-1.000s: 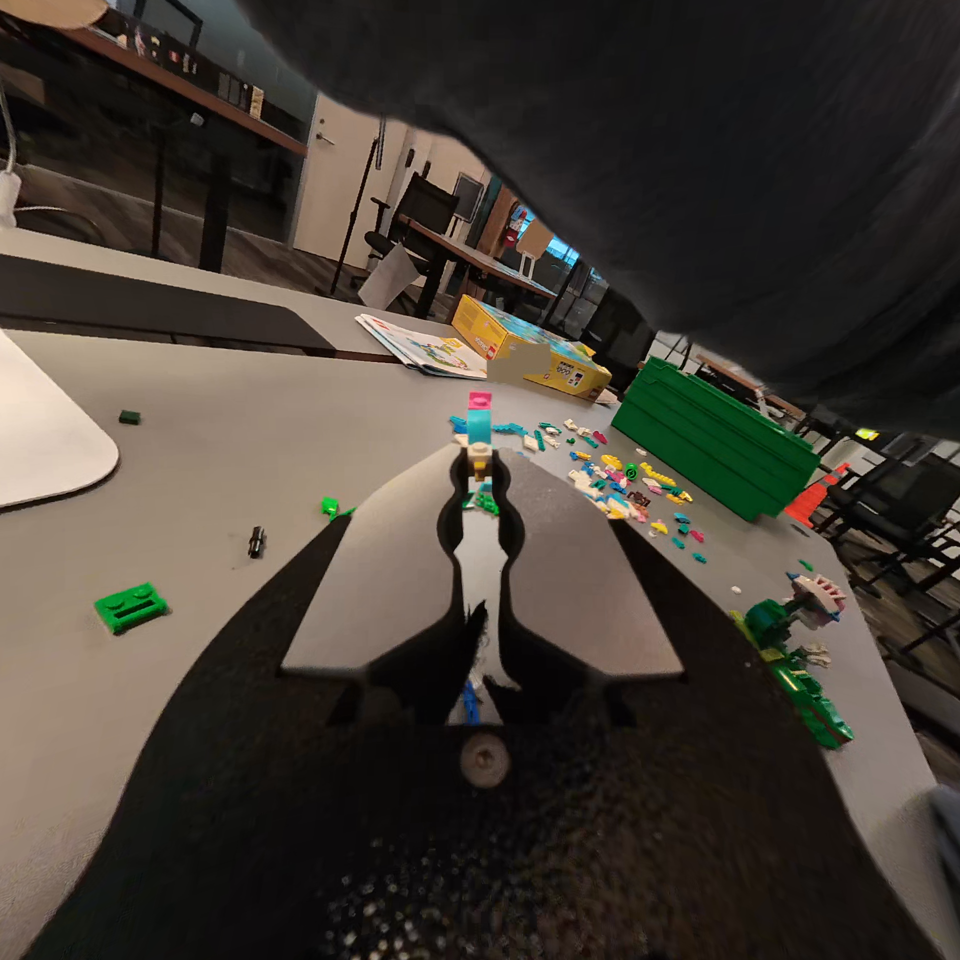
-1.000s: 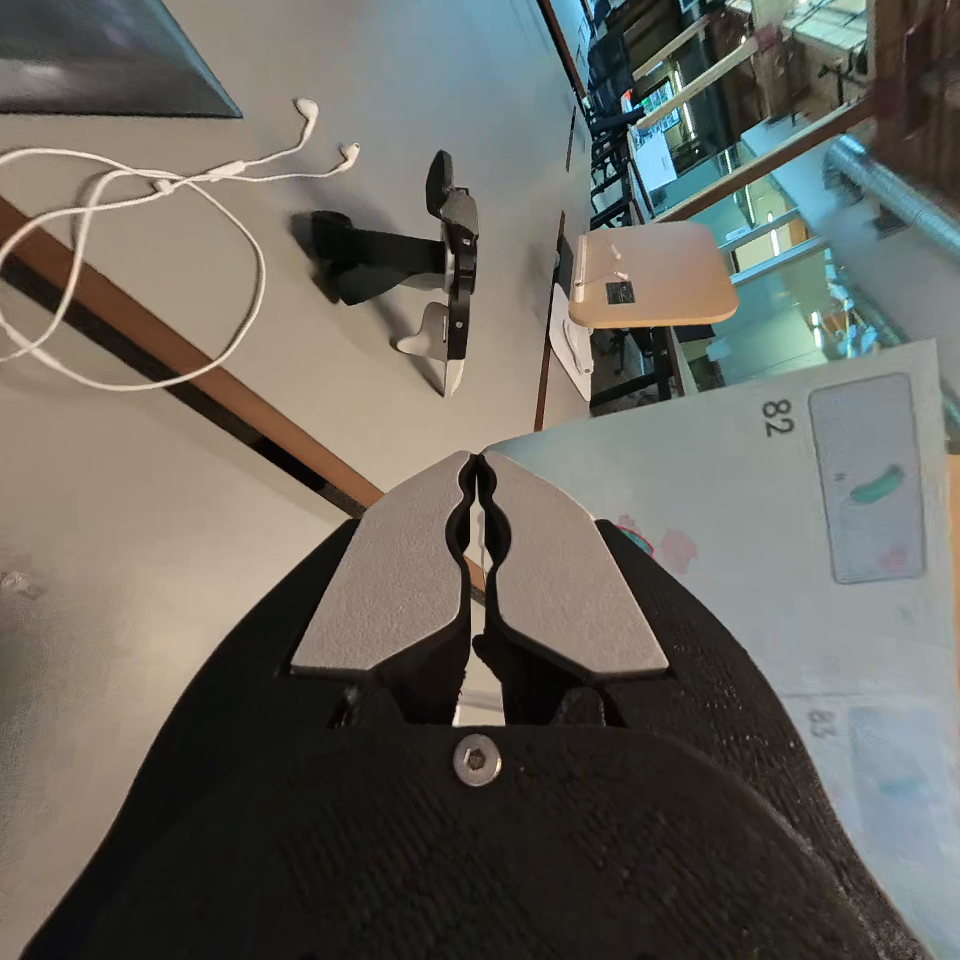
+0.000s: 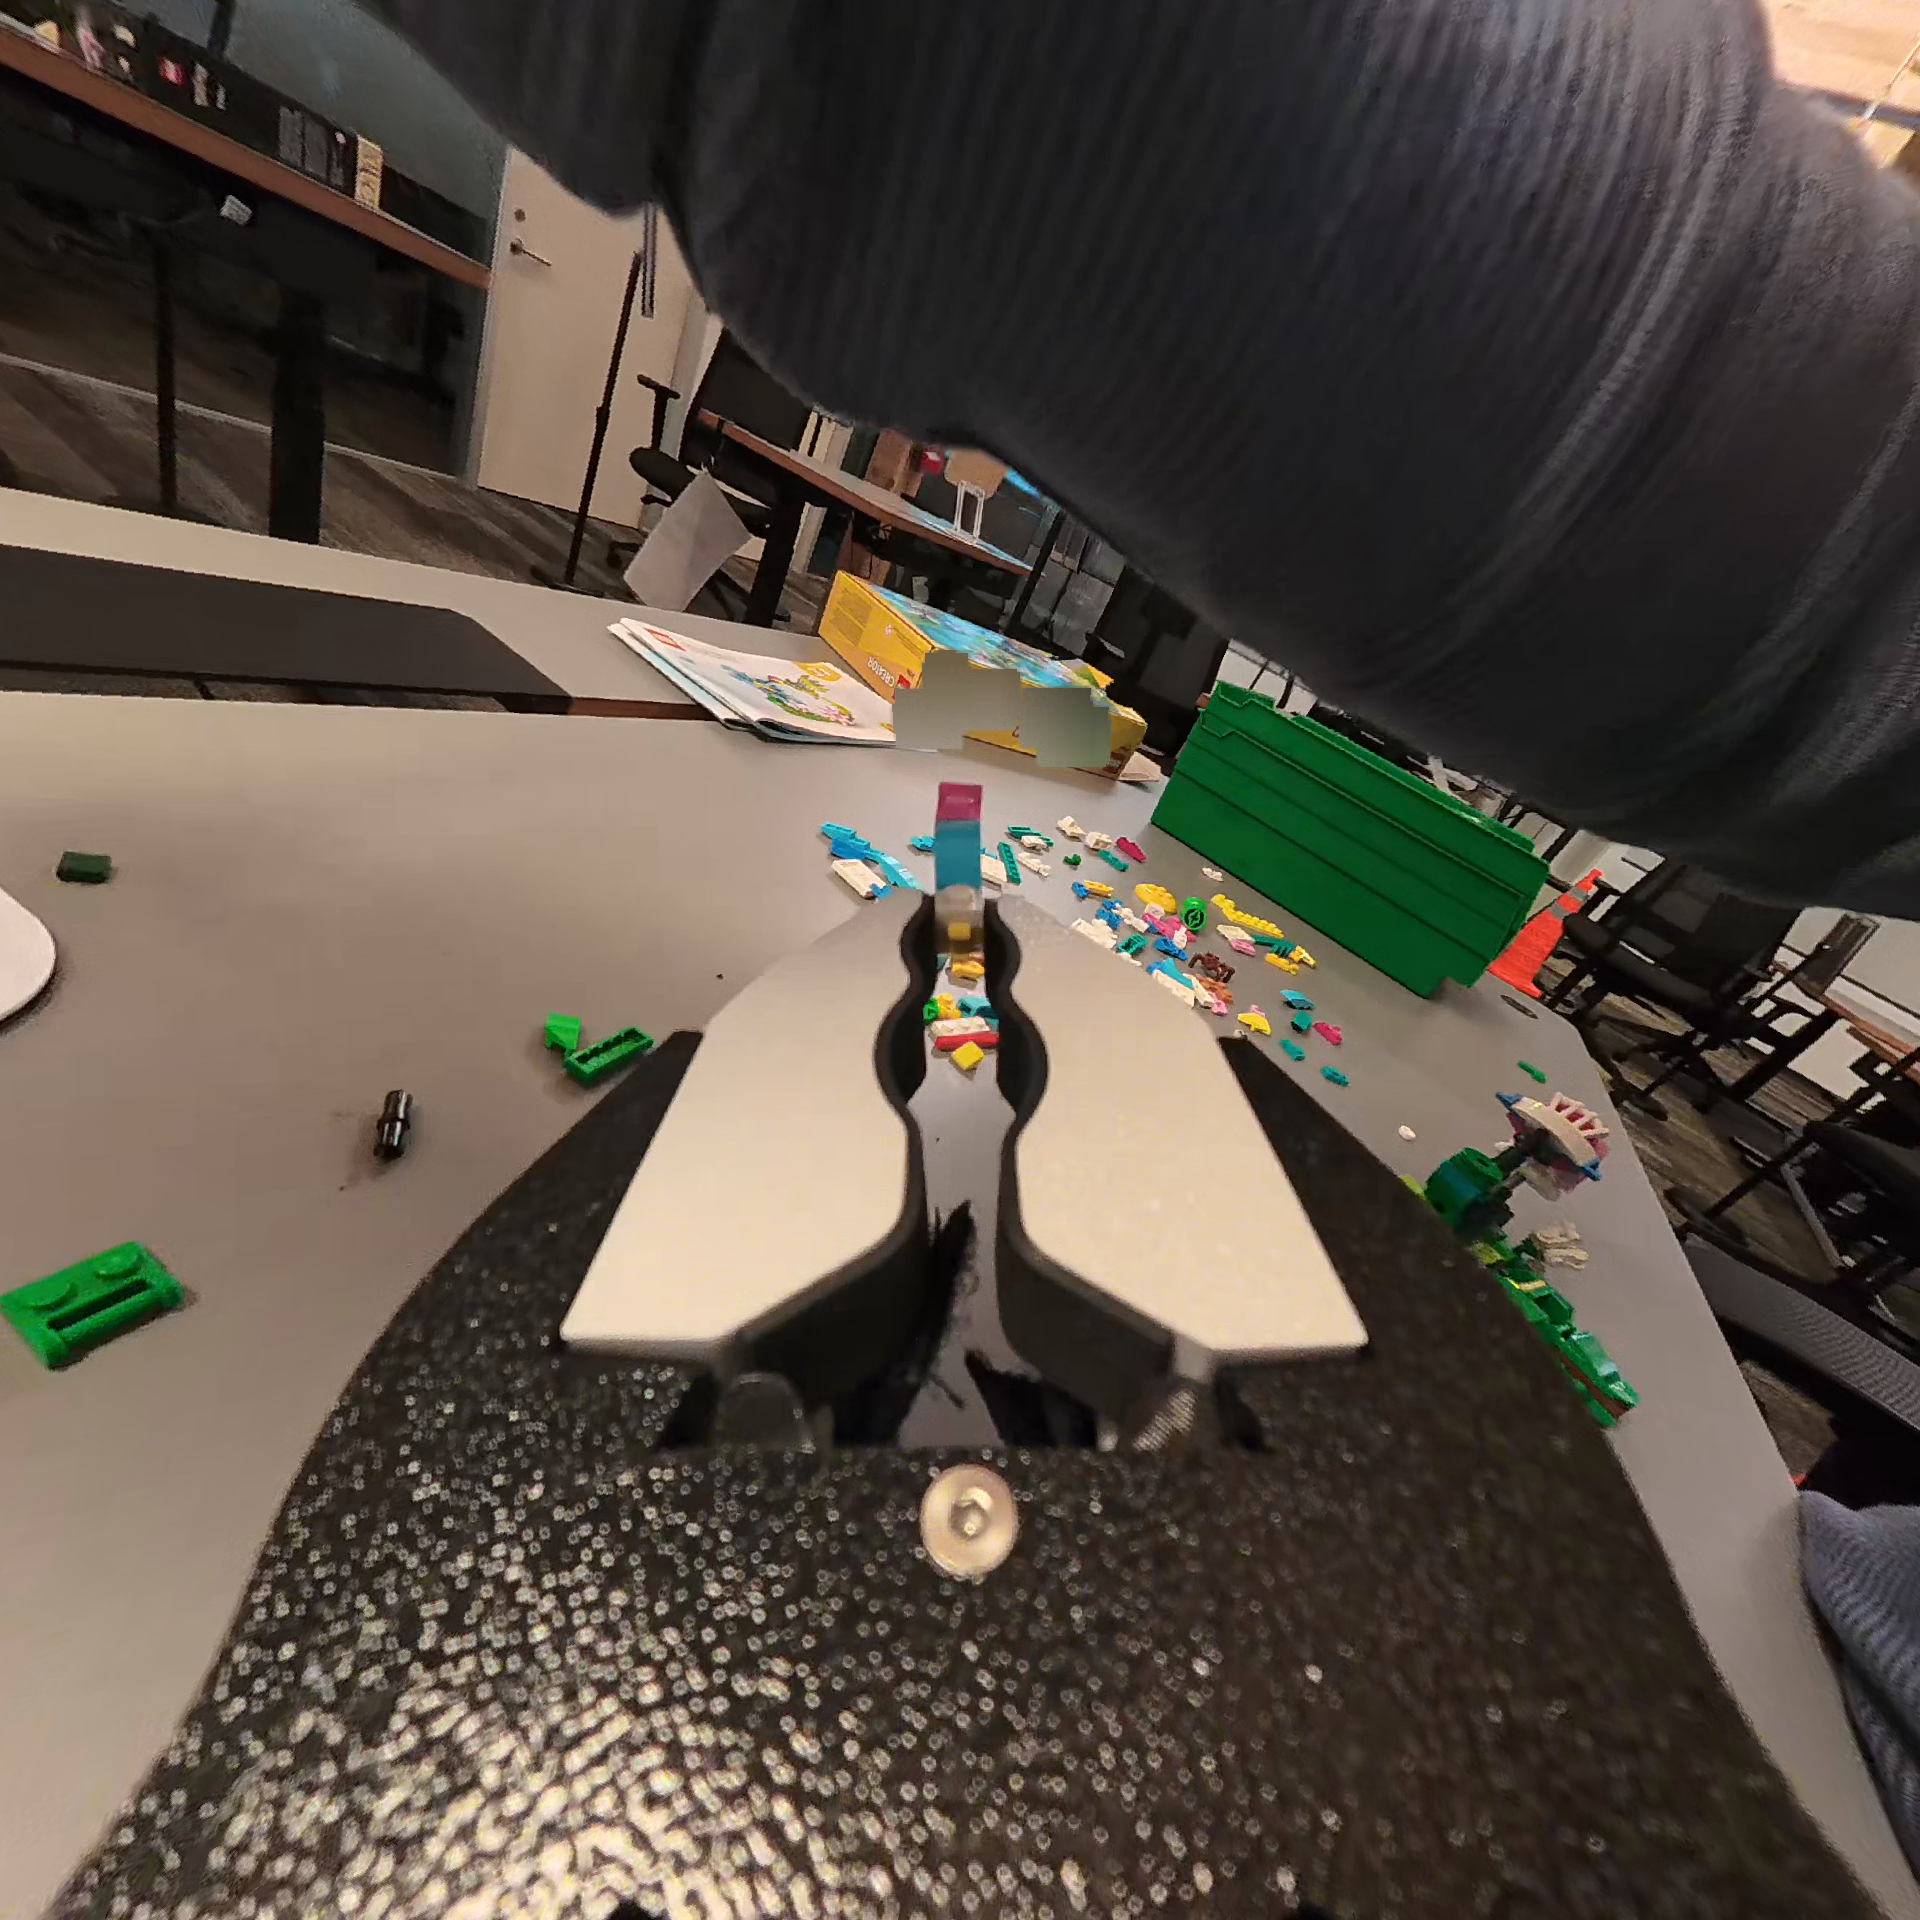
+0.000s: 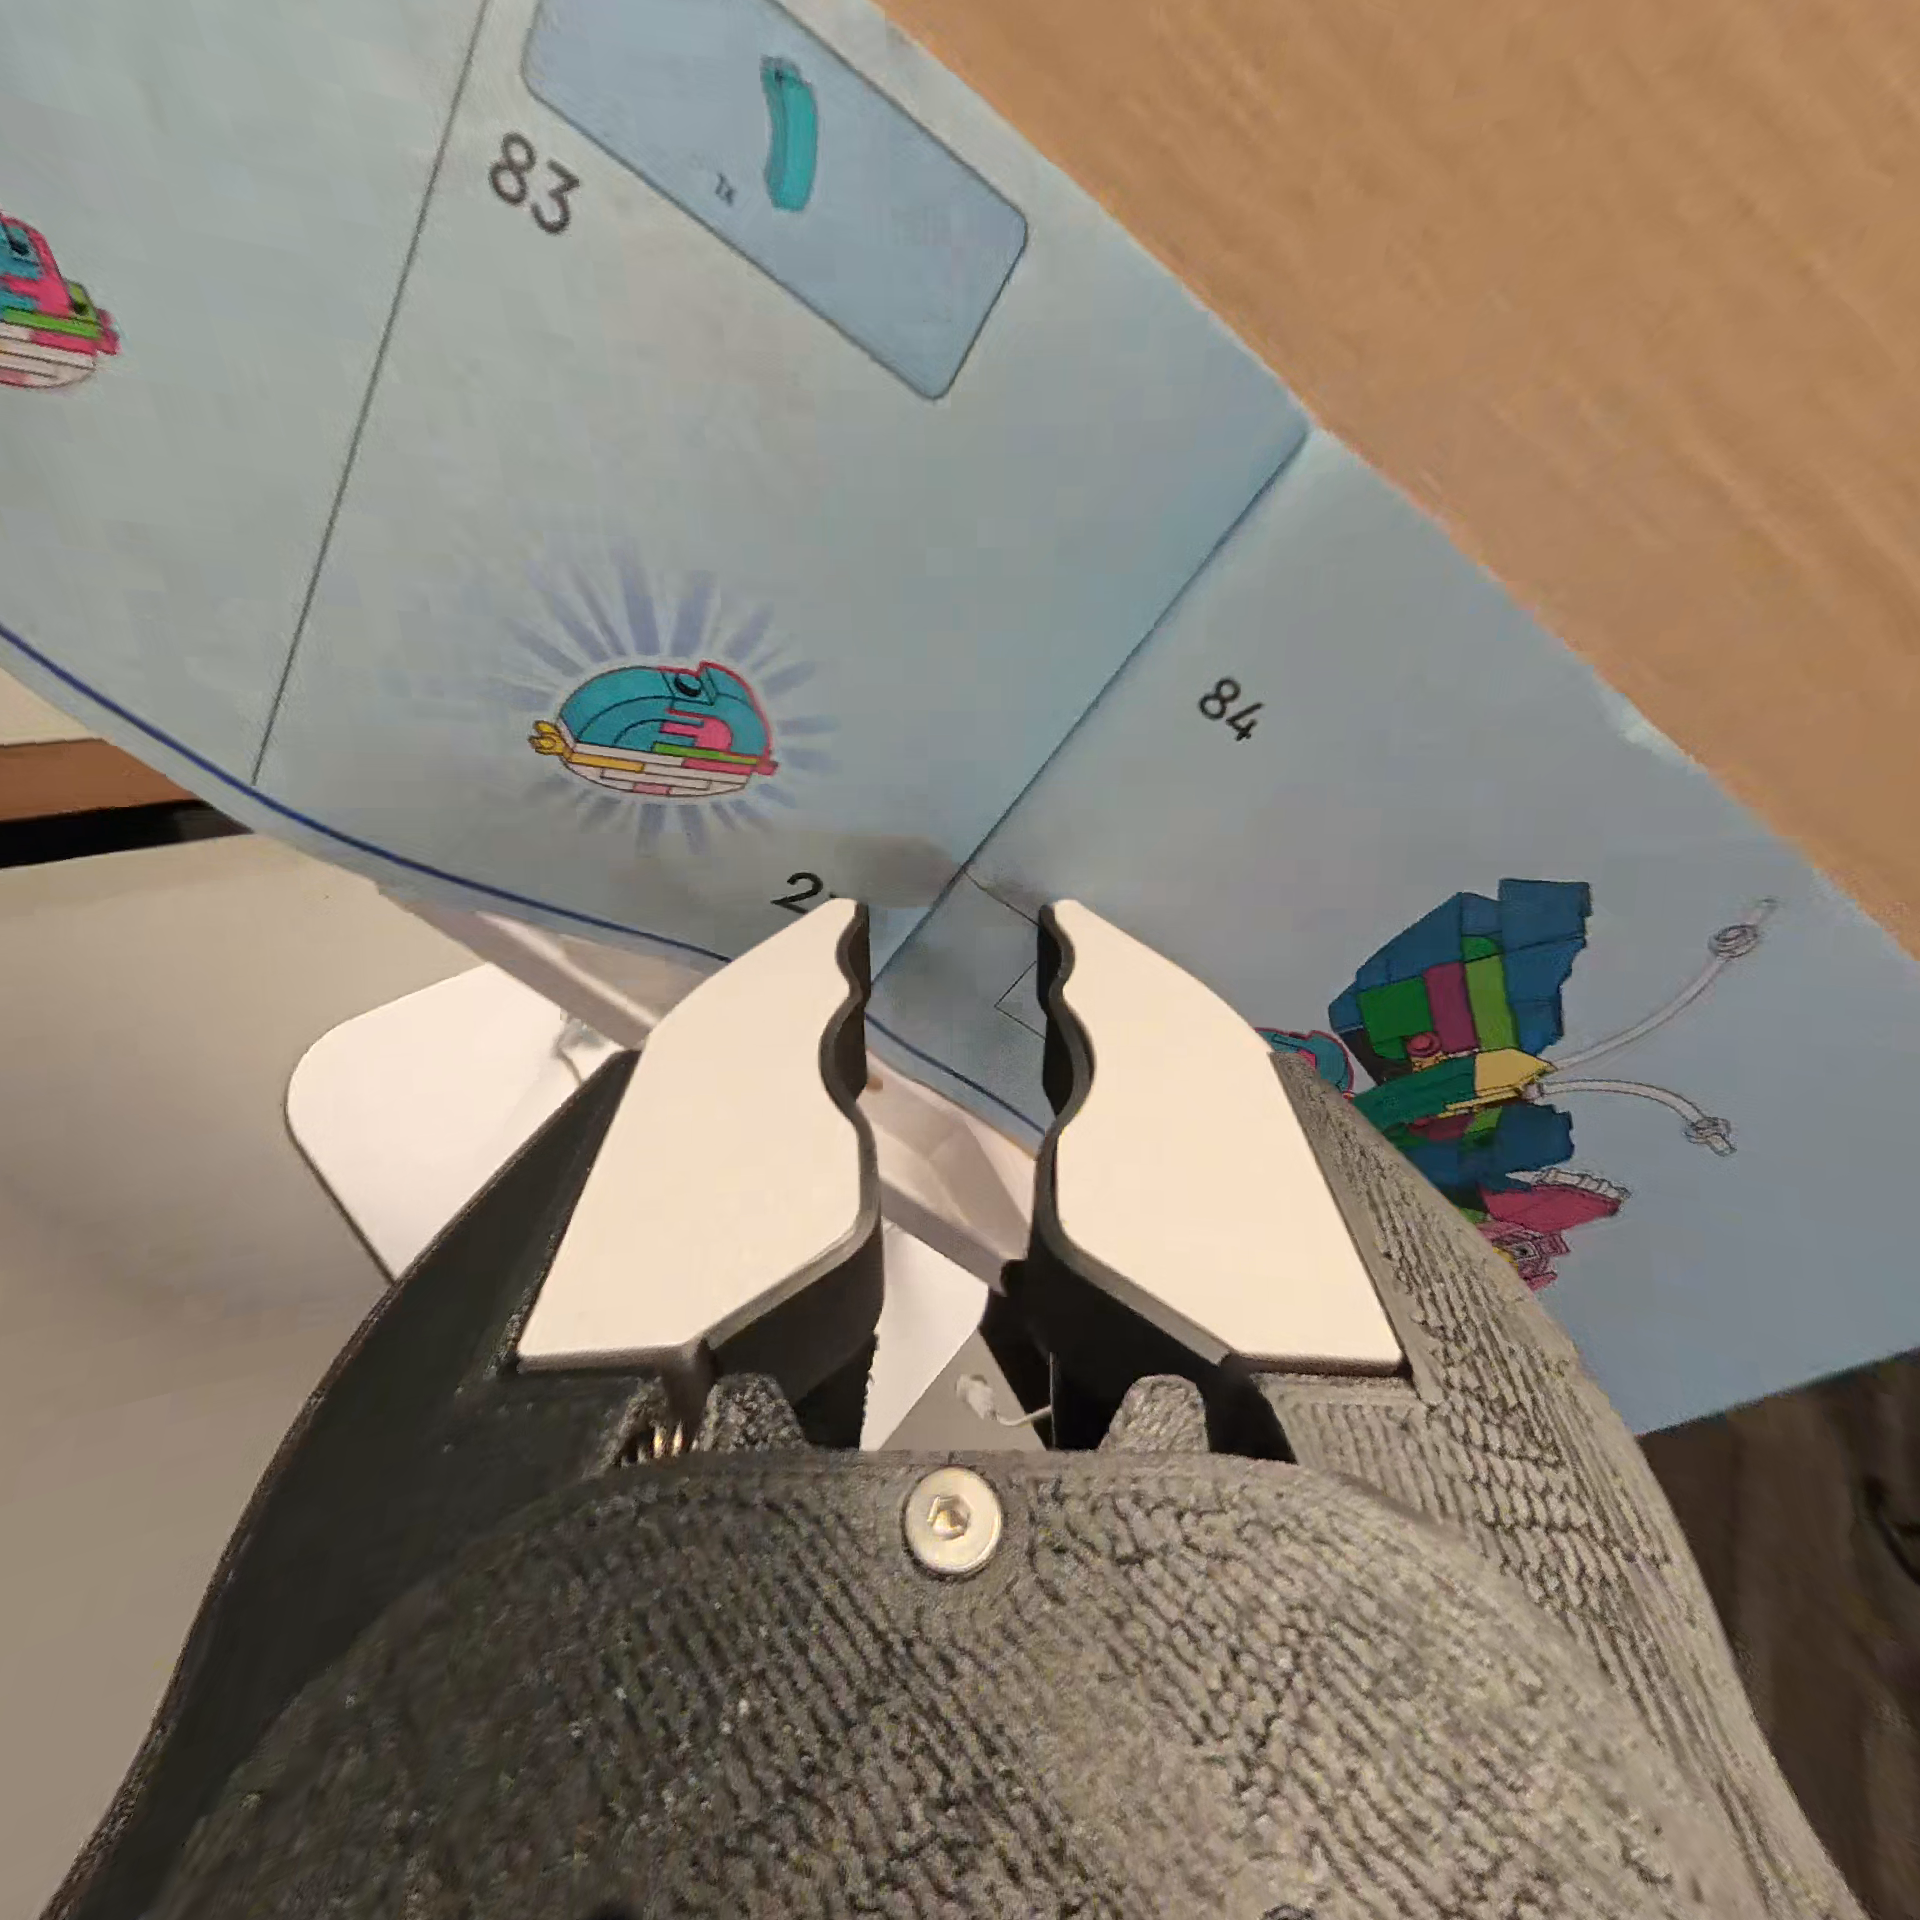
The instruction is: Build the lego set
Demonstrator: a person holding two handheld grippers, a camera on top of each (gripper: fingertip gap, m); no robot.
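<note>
My left gripper [image 3: 958,928] is shut on a small lego assembly [image 3: 957,868] with a magenta top, a teal middle and a white and yellow base, held above the grey table [image 3: 416,883]. Beyond it lies a pile of loose coloured bricks [image 3: 1164,935]. My right gripper [image 4: 951,920] is open and empty, its tips close to the lower edge of an open light-blue instruction booklet [image 4: 727,499] that leans on a white stand [image 4: 405,1091]. A dark sleeve [image 3: 1299,364] crosses the top of the left wrist view.
A green bin [image 3: 1351,842], a yellow box [image 3: 883,634] and a second booklet [image 3: 758,686] stand at the back. A flower build [image 3: 1548,1132] and a green build [image 3: 1558,1340] sit at the right edge. A green plate [image 3: 88,1299], green pieces [image 3: 597,1044] and a black pin [image 3: 393,1122] lie on the left. Spacing between my two grippers at the tips: around 30 cm. My left gripper is the nearer one to the black pin [image 3: 393,1122]: about 12 cm, against 25 cm.
My right gripper has opened and swung from the far table toward the booklet, which now fills its view. My left gripper still holds the assembly and has shifted only slightly.
</note>
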